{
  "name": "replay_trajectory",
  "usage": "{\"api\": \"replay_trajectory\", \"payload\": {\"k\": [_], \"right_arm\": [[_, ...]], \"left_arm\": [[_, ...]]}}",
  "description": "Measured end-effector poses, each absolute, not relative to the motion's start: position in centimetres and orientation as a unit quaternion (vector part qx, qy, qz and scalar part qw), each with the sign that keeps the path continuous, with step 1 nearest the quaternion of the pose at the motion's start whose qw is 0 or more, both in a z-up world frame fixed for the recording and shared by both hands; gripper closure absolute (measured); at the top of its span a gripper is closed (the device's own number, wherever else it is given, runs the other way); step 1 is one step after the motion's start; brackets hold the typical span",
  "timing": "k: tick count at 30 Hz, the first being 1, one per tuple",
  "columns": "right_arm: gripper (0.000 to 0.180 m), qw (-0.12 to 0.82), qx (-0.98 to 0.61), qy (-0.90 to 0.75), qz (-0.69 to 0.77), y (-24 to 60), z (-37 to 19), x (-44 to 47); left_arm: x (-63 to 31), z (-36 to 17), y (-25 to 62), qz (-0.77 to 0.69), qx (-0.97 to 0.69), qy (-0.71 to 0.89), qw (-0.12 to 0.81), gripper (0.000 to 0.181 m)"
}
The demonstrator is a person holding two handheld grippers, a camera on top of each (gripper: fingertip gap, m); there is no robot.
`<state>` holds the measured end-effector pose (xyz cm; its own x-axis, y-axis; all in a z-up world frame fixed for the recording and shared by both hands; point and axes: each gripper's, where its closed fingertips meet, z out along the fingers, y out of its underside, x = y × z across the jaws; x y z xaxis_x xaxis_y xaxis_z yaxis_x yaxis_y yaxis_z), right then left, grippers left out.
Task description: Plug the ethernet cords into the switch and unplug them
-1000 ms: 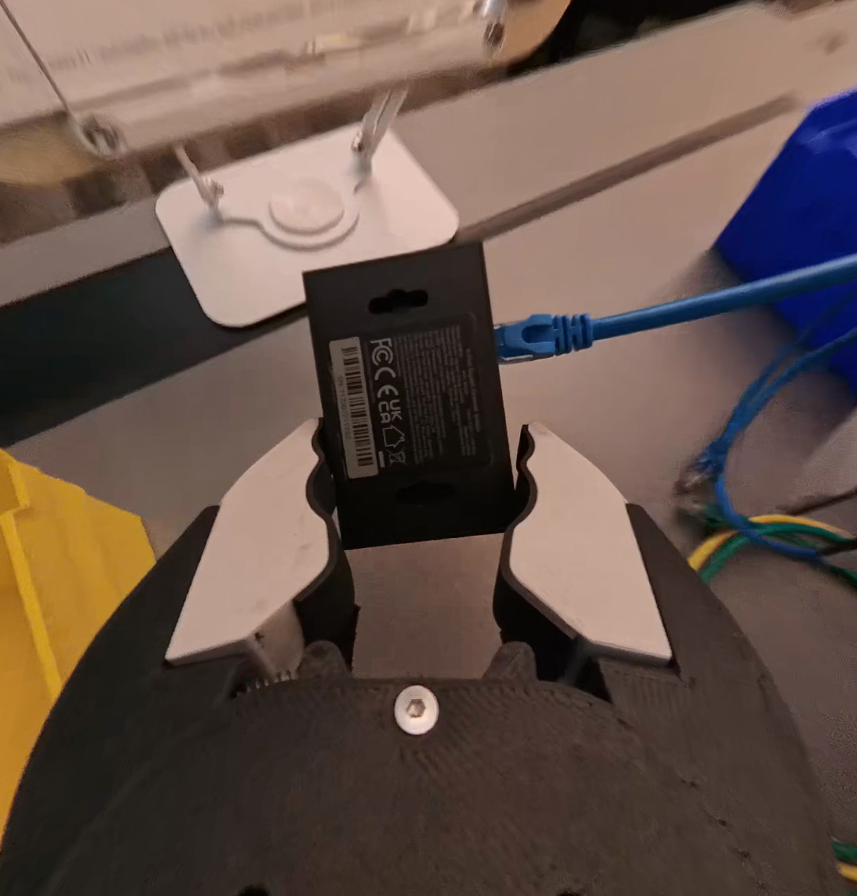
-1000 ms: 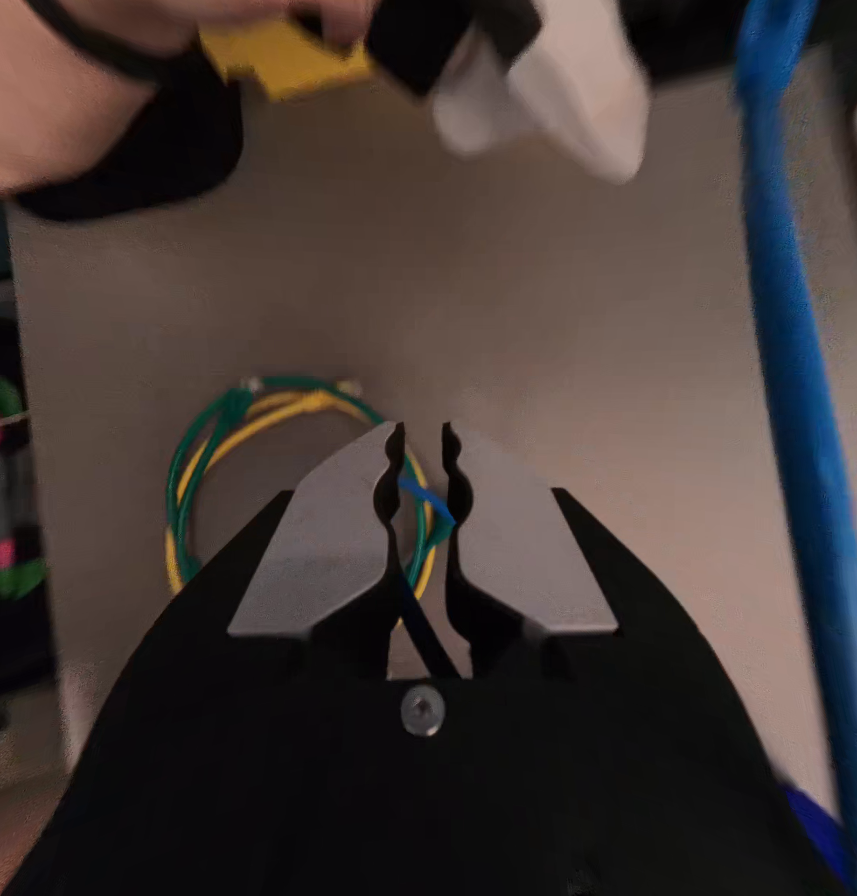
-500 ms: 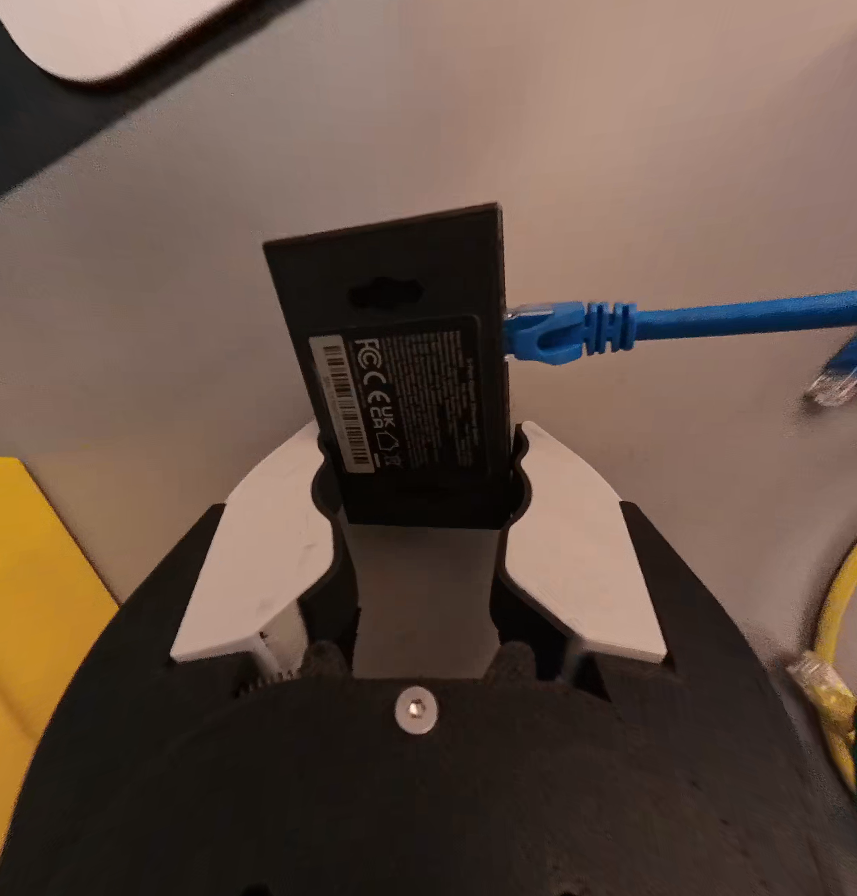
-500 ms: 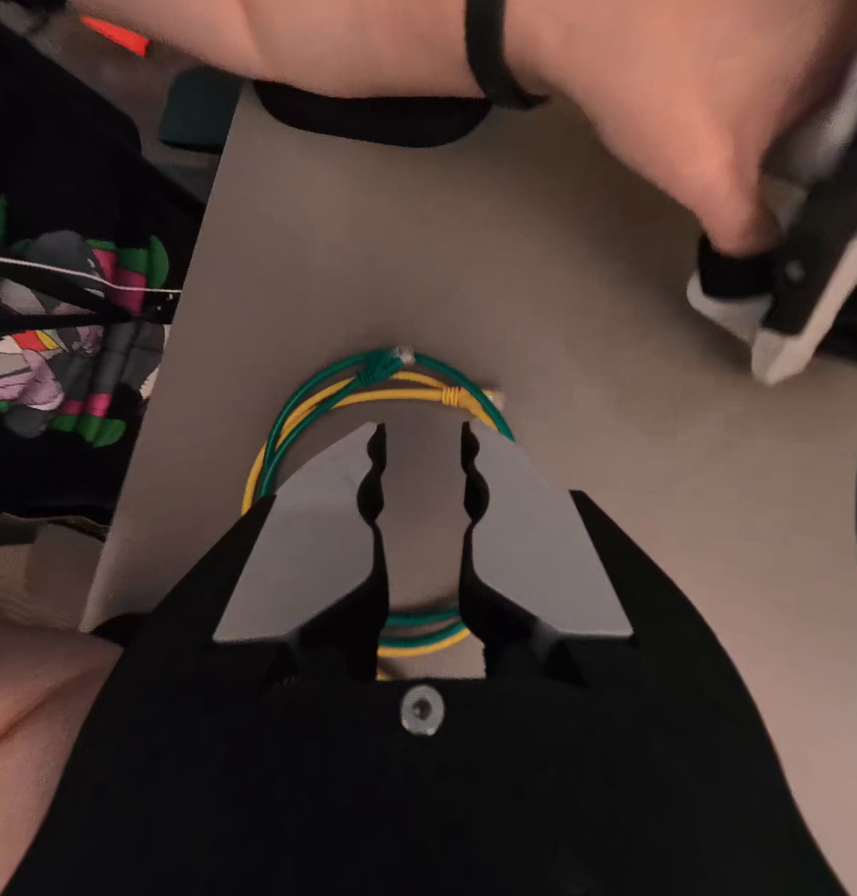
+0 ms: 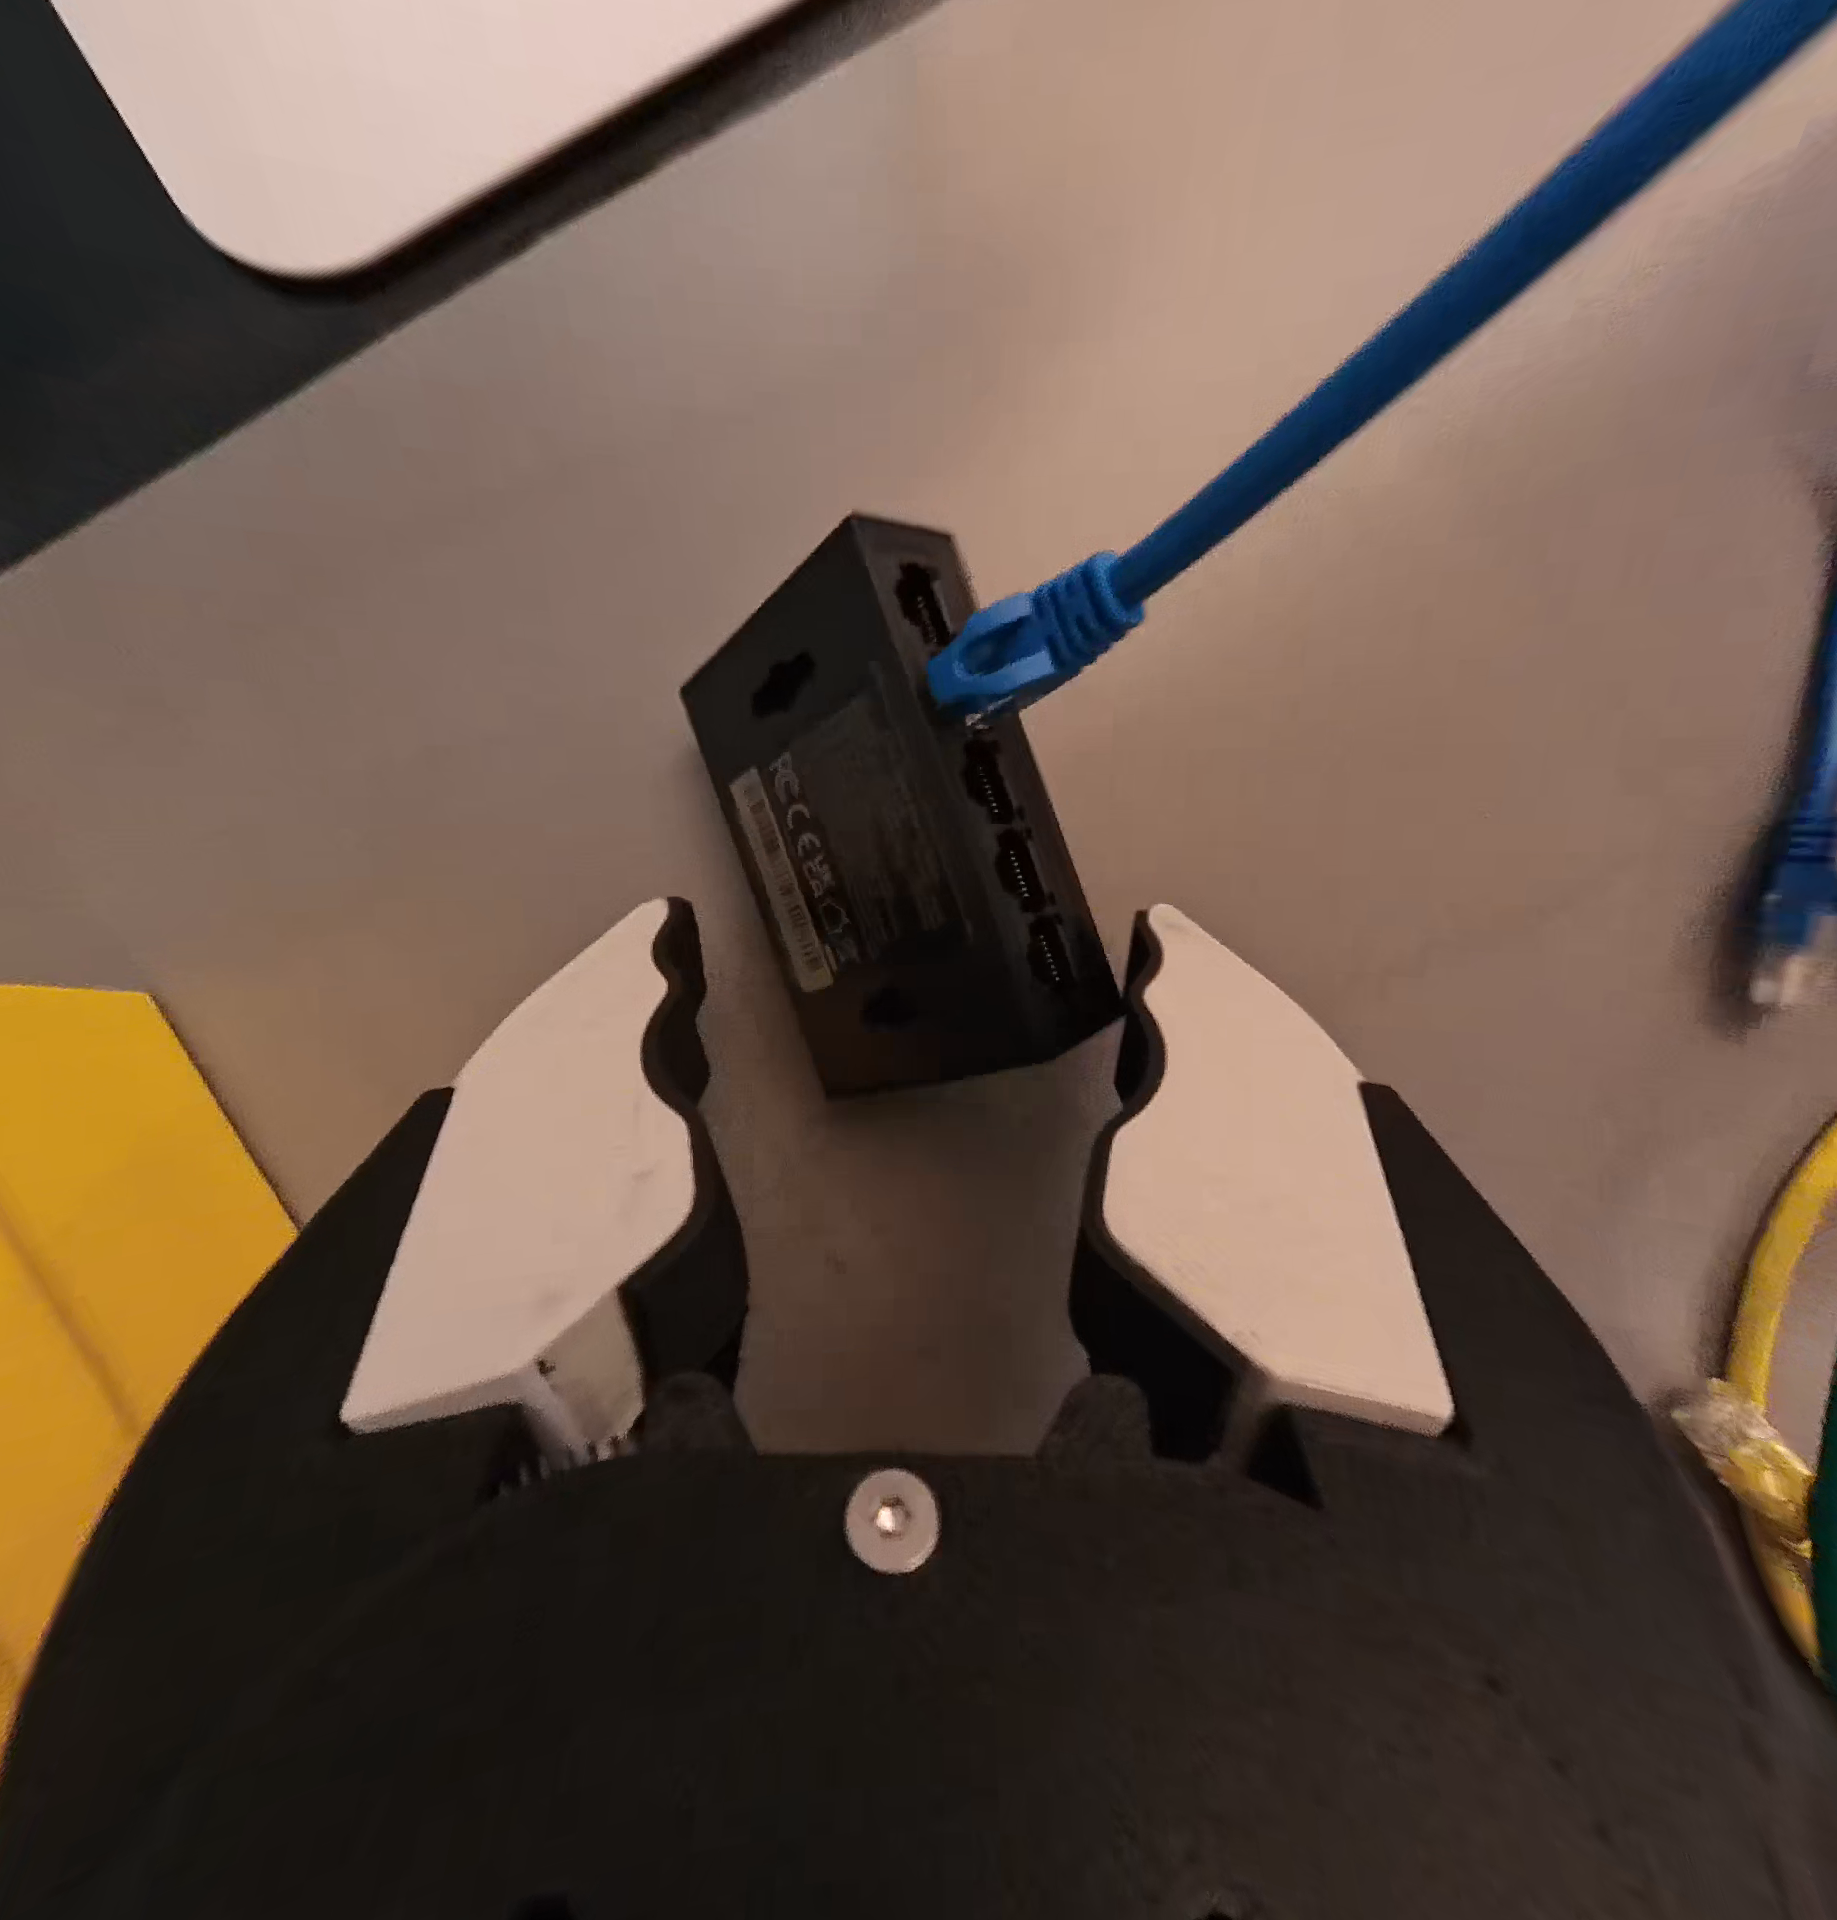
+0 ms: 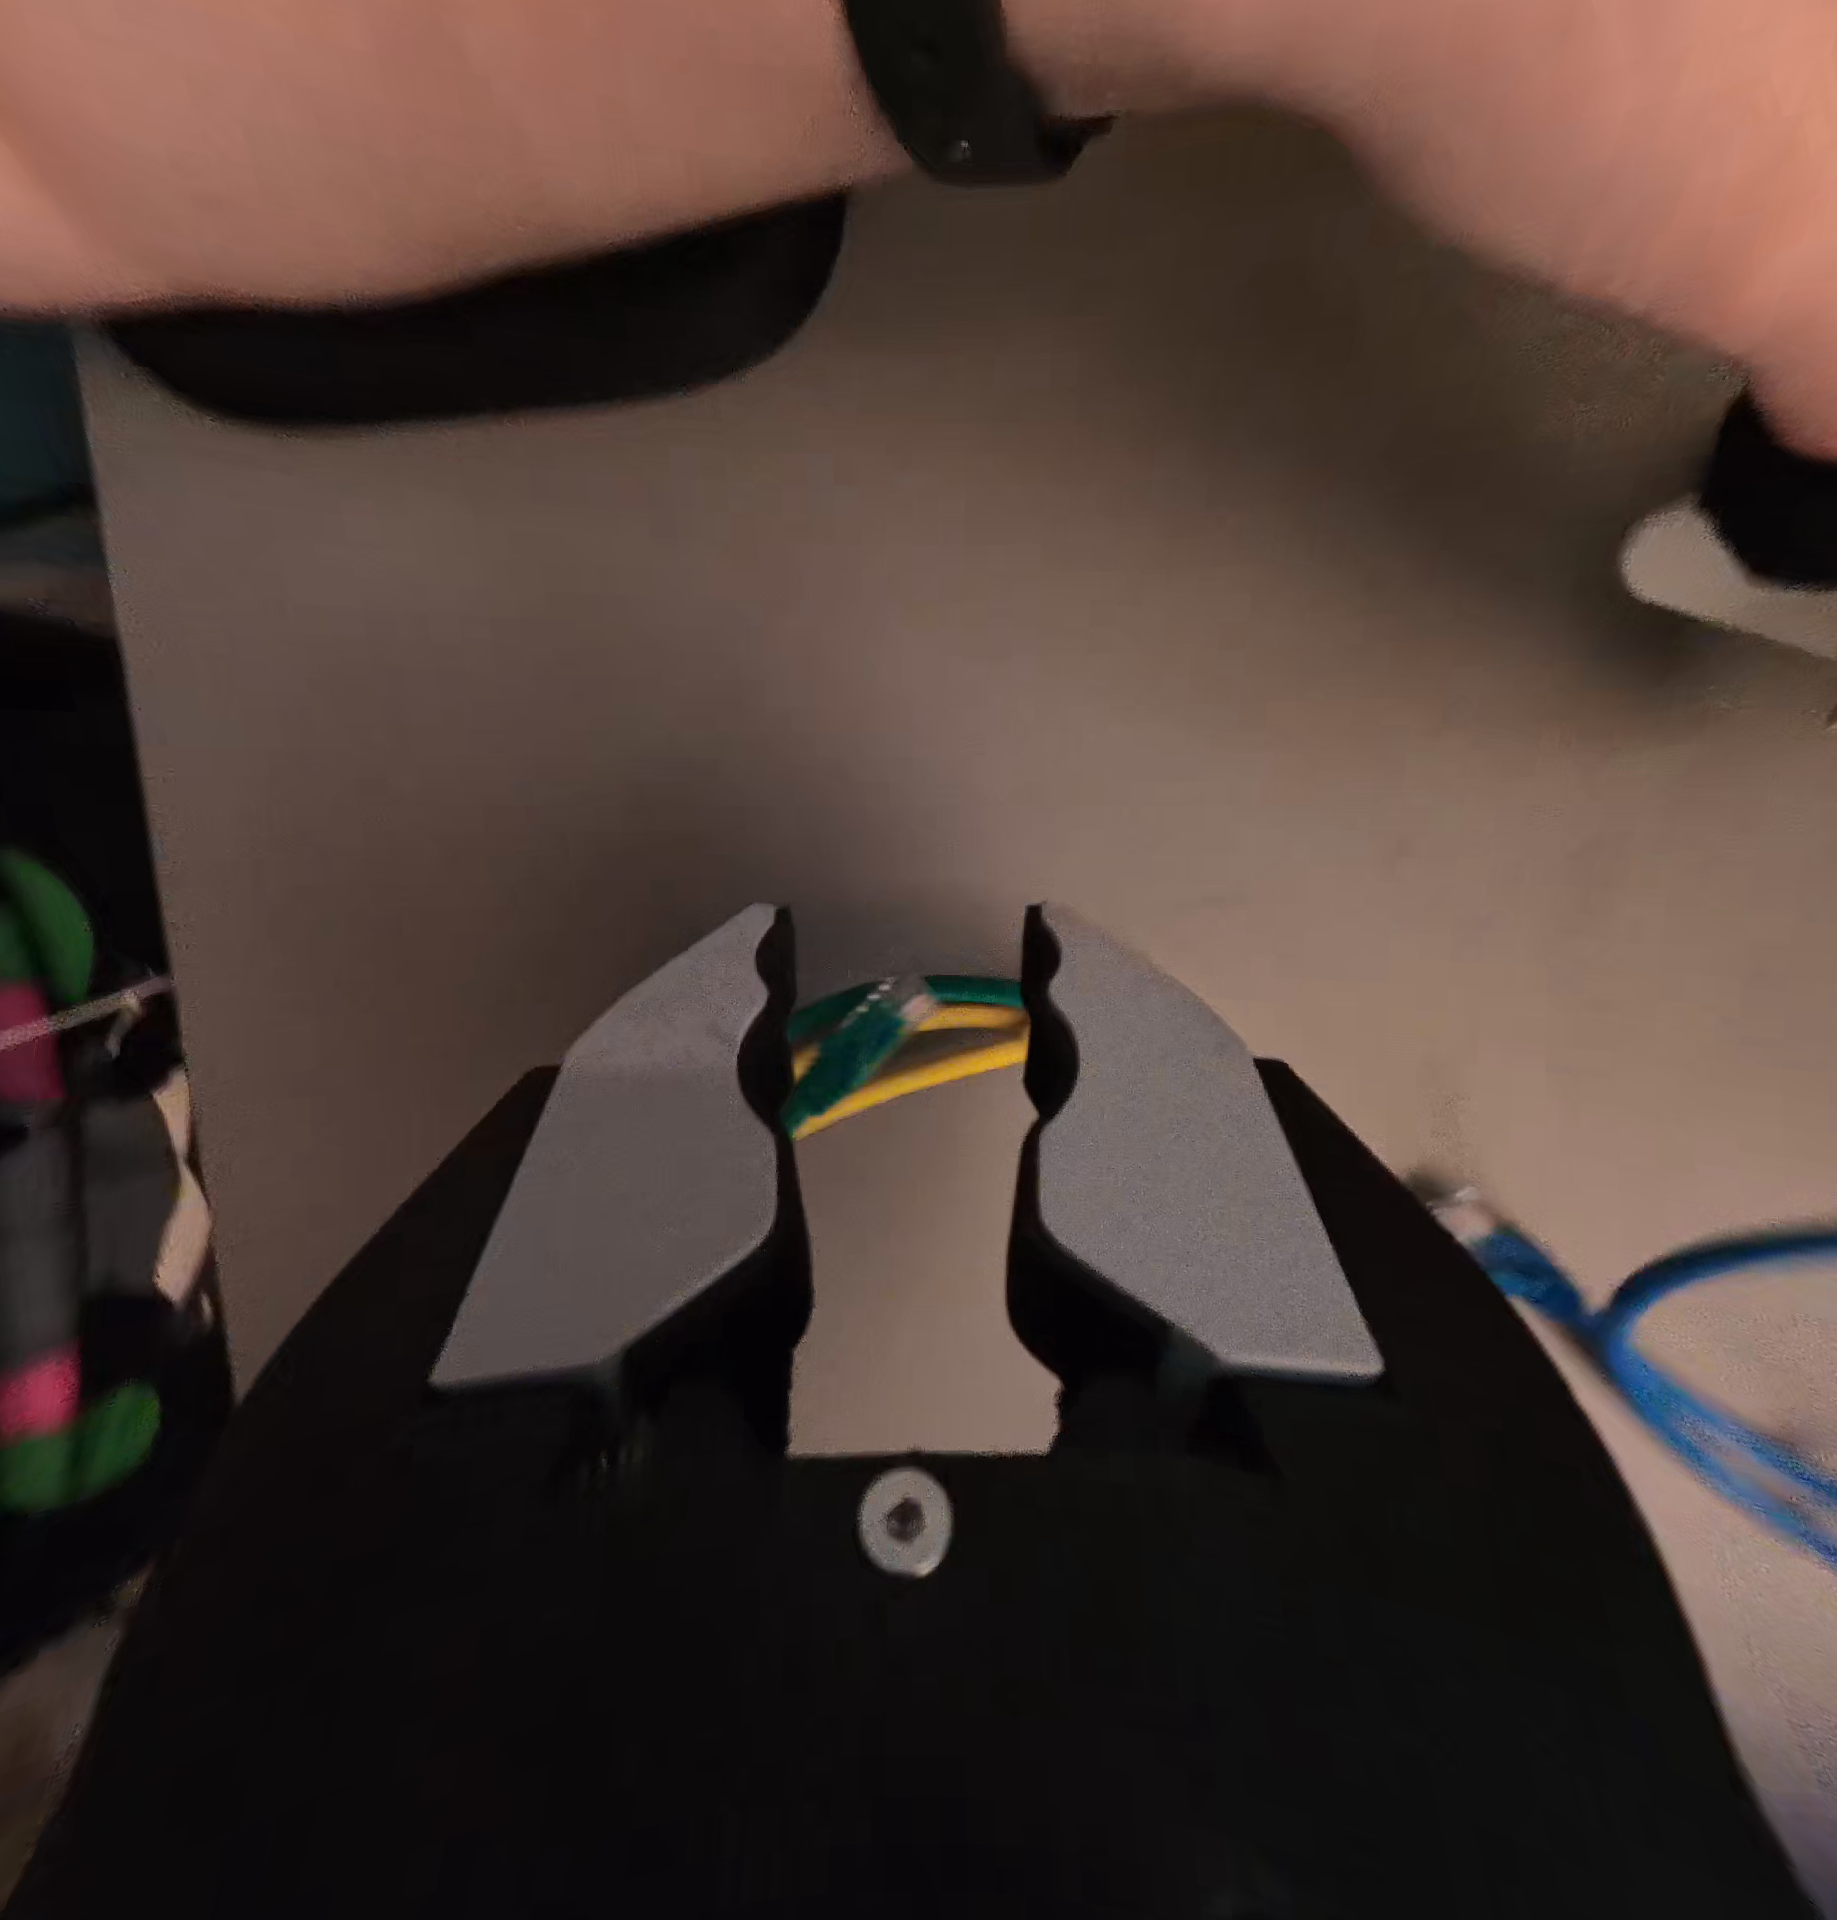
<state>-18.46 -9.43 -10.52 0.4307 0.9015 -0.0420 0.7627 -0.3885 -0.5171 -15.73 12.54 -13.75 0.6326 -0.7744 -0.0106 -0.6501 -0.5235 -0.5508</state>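
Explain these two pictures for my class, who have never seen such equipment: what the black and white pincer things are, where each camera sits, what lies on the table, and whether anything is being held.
There is no robot here. A person holds a pair of hand-held tongs in each hand, and a camera on each looks forward along its two fingers.

In the left view, the left tongs stand open above a grey table. Between and beyond their tips lies a small black box-shaped network switch, released. One thick blue ethernet cord is plugged into a port on its side; the other ports look empty. A yellow bin sits at the left.

In the right view, the right tongs are open too, holding nothing, just above a coil of green and yellow cords. The person's forearm crosses the top.
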Motion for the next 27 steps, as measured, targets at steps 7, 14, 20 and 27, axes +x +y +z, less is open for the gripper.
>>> {"api": "replay_trajectory", "payload": {"k": [7, 14, 20, 27], "right_arm": [[0.155, 0.309, -0.868, -0.381, 0.079, -12.0, -14.3, -15.5], [0.167, 0.417, -0.855, -0.304, 0.05, -12.0, -11.6, -13.4], [0.168, 0.563, -0.79, -0.243, 0.018, -11.7, -3.9, -10.1], [0.168, 0.649, -0.724, -0.226, -0.065, -11.1, 0.3, -8.5]], "left_arm": [[-15.2, -10.2, 12.2, -0.142, -0.851, 0.411, 0.295, 0.105], [-16.7, -3.9, 11.7, -0.159, -0.825, 0.405, 0.361, 0.109], [-13.7, 4.0, 4.3, -0.446, -0.722, 0.421, 0.319, 0.119], [-9.2, 5.6, -8.4, -0.553, -0.592, 0.555, 0.19, 0.114]]}}
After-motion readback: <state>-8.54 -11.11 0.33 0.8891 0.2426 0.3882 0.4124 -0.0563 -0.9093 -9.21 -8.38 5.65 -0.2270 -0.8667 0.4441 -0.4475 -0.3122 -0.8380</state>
